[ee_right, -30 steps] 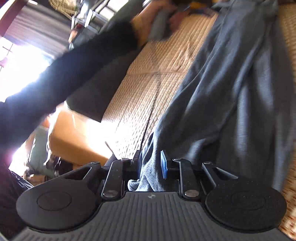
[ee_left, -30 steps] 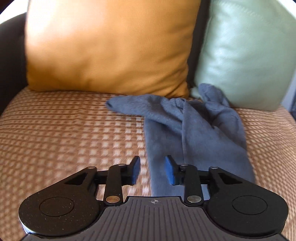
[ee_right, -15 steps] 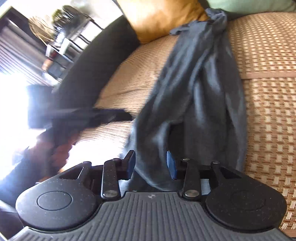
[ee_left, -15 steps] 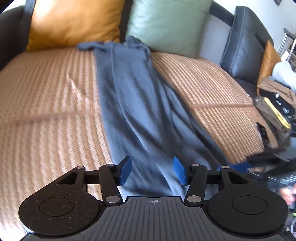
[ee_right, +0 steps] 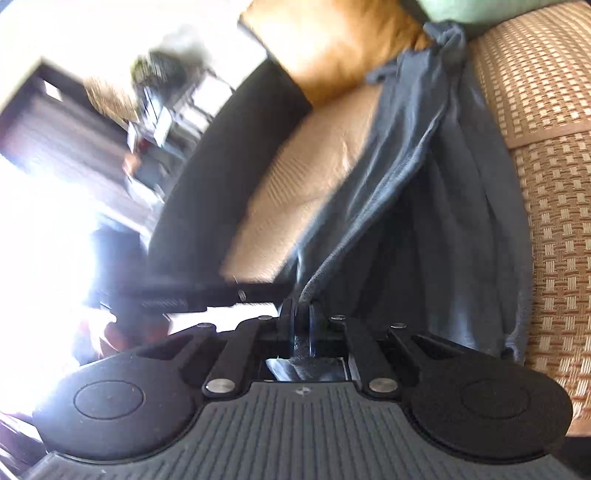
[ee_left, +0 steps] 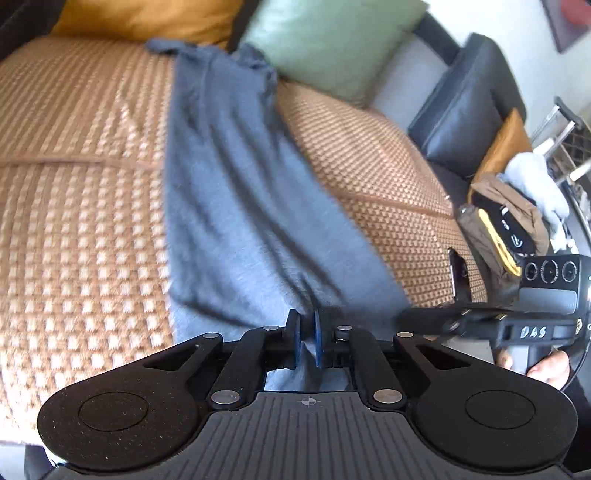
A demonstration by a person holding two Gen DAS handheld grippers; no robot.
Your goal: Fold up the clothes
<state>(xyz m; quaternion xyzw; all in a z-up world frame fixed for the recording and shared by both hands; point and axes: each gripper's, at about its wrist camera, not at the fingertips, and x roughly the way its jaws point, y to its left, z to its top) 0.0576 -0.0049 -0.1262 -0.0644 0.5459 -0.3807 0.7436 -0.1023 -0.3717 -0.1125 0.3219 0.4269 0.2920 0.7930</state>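
Left wrist view showed my left gripper (ee_left: 306,332) with its jaws clamped on the near end of the grey-blue garment (ee_left: 236,192), a pinch of cloth between the blue pads. I saw the garment stretched lengthwise over the woven sofa mat (ee_left: 74,206), from the front edge back to the mustard cushion (ee_left: 147,14) and green cushion (ee_left: 332,40). My right gripper (ee_right: 303,321) had its jaws clamped on a rolled edge of the same garment near the mat's front edge. At the right side of the left view, a hand (ee_left: 546,365) held the other gripper's handle, and a pile of clothes (ee_left: 517,218) lay beyond the mat.
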